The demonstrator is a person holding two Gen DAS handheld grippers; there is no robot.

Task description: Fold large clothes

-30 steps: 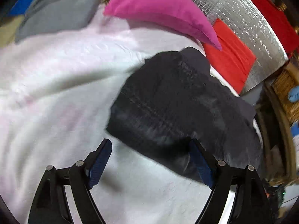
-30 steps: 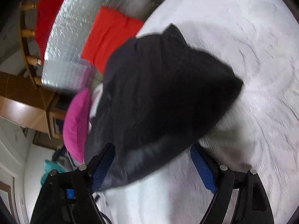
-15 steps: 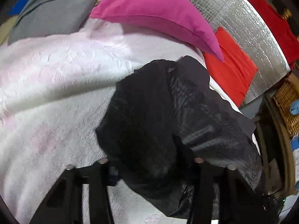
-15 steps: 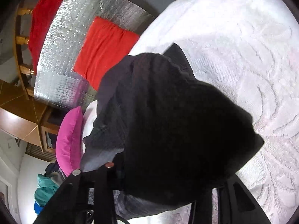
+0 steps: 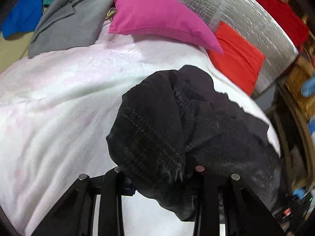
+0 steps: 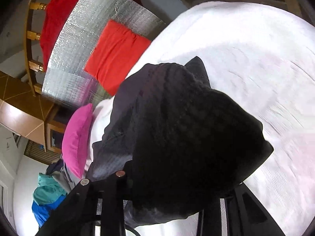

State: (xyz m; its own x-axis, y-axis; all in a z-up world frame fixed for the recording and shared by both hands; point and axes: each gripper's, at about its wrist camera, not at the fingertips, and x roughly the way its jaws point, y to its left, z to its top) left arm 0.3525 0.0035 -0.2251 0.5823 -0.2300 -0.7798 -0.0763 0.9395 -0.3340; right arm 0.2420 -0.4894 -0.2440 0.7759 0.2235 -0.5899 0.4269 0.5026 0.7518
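Observation:
A black garment (image 5: 177,122) with a faint check pattern lies bunched on the white bedspread (image 5: 59,102). My left gripper (image 5: 159,179) is shut on its near edge and the cloth drapes over the fingers. In the right wrist view the same black garment (image 6: 187,137) covers the fingers of my right gripper (image 6: 177,188), which is shut on another part of its edge. The held edges are lifted off the white bedspread (image 6: 256,59); the far part rests on it. Both sets of fingertips are hidden under the cloth.
A pink pillow (image 5: 161,21) and grey clothing (image 5: 72,23) lie at the head of the bed. A red cushion (image 5: 236,59) leans on a silver foil panel (image 5: 246,17) at the bed's side. Blue and teal clothes (image 6: 47,200) are piled beyond.
Both grippers were open above the garment a second ago. They closed on its near edges and lifted them, so the cloth now drapes over the fingers.

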